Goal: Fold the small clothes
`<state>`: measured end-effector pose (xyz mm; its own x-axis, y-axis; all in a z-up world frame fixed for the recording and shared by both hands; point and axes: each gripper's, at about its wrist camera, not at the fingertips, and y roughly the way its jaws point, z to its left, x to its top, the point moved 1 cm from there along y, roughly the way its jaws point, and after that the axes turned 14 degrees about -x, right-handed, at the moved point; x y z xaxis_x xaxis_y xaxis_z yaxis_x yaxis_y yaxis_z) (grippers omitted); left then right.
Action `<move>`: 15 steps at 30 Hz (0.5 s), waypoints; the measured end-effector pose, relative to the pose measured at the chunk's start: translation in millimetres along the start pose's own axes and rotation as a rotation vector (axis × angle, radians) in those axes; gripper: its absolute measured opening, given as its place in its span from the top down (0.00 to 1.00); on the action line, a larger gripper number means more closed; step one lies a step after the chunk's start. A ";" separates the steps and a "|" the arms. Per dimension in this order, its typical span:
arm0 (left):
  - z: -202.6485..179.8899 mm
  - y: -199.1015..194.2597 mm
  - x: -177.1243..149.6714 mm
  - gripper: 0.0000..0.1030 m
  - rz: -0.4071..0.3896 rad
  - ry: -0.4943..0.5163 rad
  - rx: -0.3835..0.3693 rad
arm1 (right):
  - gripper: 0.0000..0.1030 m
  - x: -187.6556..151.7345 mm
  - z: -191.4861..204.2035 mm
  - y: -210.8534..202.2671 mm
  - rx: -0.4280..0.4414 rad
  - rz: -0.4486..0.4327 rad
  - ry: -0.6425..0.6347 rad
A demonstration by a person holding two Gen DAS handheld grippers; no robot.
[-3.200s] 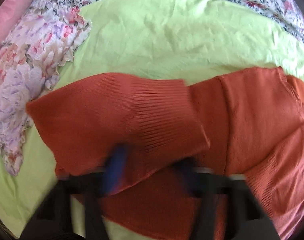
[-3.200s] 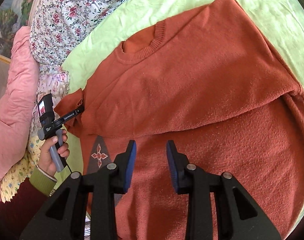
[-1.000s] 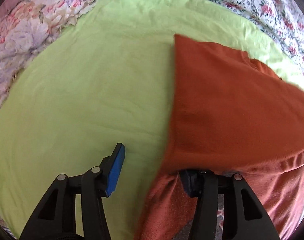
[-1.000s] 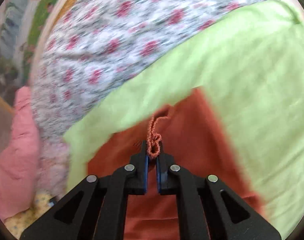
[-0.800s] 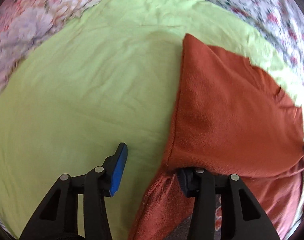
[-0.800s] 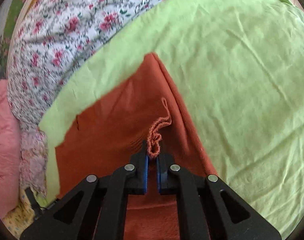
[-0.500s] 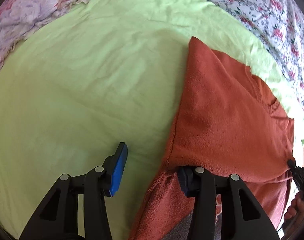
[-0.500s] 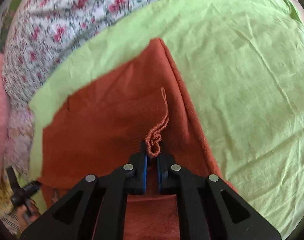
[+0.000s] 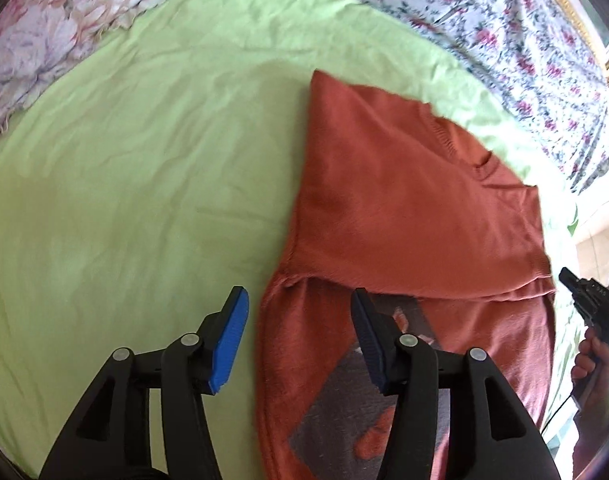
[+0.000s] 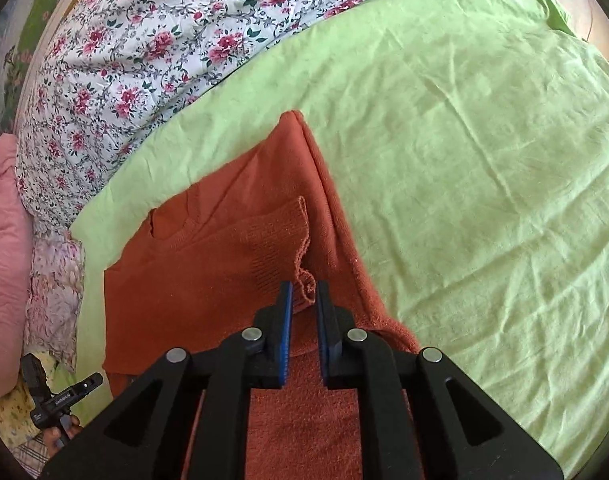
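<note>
An orange knit sweater (image 9: 404, 208) lies on a lime-green sheet (image 9: 144, 160), its sleeves folded in over the body. A grey patch with an orange motif (image 9: 368, 412) shows on its lower part. My left gripper (image 9: 300, 320) is open and empty, its jaws either side of the sweater's left edge. In the right wrist view the sweater (image 10: 208, 276) lies below my right gripper (image 10: 303, 300), whose jaws stand slightly apart around a ribbed sleeve cuff (image 10: 300, 280) that rests on the sweater.
A floral quilt (image 10: 164, 40) covers the far side of the bed. A frilled floral pillow (image 9: 56, 28) lies at the left, a pink pillow (image 10: 4, 240) beyond it. A hand holding a black device (image 9: 592, 320) is at the right edge.
My right gripper carried the sleeve cuff across onto the sweater and its jaws have parted from shut. My left gripper drew back a little from the folded edge and stayed open.
</note>
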<state>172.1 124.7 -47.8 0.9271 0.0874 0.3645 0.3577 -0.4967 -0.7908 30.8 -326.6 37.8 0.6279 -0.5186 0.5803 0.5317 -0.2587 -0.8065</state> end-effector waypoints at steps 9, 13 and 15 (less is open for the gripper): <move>-24.5 10.9 -3.9 0.44 0.042 0.018 -0.030 | 0.73 -17.7 21.2 -25.7 0.046 -0.020 -0.073; -36.9 10.3 -16.3 0.44 0.070 0.050 -0.041 | 0.72 -34.8 21.4 -36.7 0.070 -0.015 -0.071; -42.2 9.0 -24.8 0.44 0.087 0.068 -0.046 | 0.72 -45.9 20.4 -42.5 0.076 -0.012 -0.075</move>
<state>147.6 81.6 -43.2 0.9440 -0.0158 0.3296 0.2695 -0.5391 -0.7979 -9.0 -275.2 47.8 0.6606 -0.4523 0.5992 0.5794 -0.2005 -0.7900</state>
